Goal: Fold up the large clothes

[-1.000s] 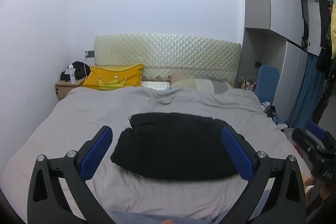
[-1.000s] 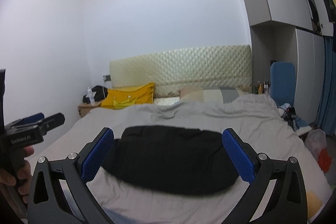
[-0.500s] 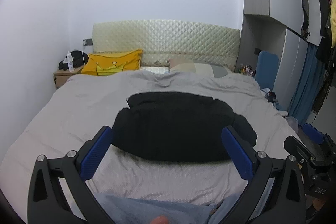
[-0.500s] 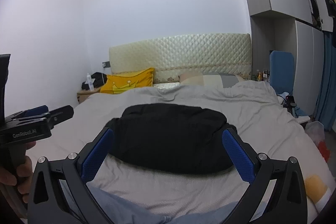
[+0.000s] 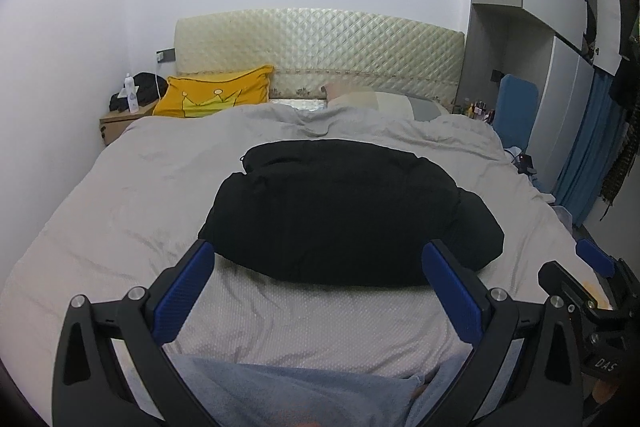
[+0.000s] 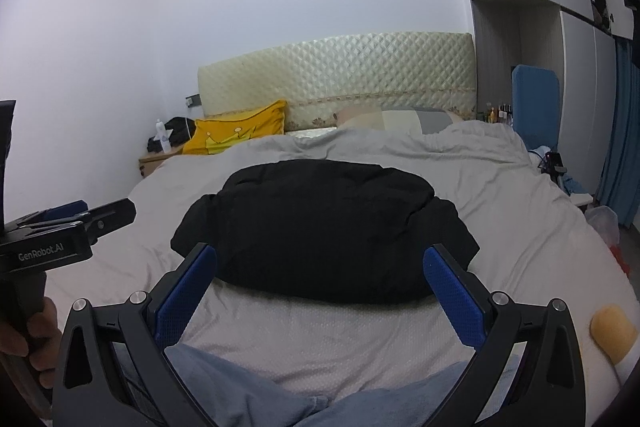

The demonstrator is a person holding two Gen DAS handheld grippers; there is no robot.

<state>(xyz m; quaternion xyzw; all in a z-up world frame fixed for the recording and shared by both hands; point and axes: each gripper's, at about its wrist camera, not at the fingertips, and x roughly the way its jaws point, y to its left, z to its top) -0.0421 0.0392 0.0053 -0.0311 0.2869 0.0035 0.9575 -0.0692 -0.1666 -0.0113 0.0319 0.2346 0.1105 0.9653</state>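
A bulky black garment (image 5: pixel 344 211) lies folded into a thick bundle in the middle of the grey bed (image 5: pixel 120 195); the right wrist view shows the same black garment (image 6: pixel 324 231). My left gripper (image 5: pixel 320 291) hovers open above the near edge of the bed, short of the garment, with nothing between its blue pads. My right gripper (image 6: pixel 322 293) is open too, just short of the bundle's near edge and empty. The right gripper's body (image 5: pixel 592 311) shows at the right of the left wrist view, and the left gripper's body (image 6: pixel 52 239), held by a hand, at the left of the right wrist view.
The person's blue-clad legs (image 6: pixel 256 395) fill the bottom of both views. A yellow crown pillow (image 5: pixel 216 99), a second pillow (image 5: pixel 384 103) and a quilted headboard (image 5: pixel 320 51) stand at the far end. A nightstand (image 5: pixel 120 123) is at far left, wardrobes (image 5: pixel 568 67) at right.
Both cameras have tilted down and moved closer, so the black garment now sits larger and lower, with the person's legs in view. Both grippers stayed open and empty.
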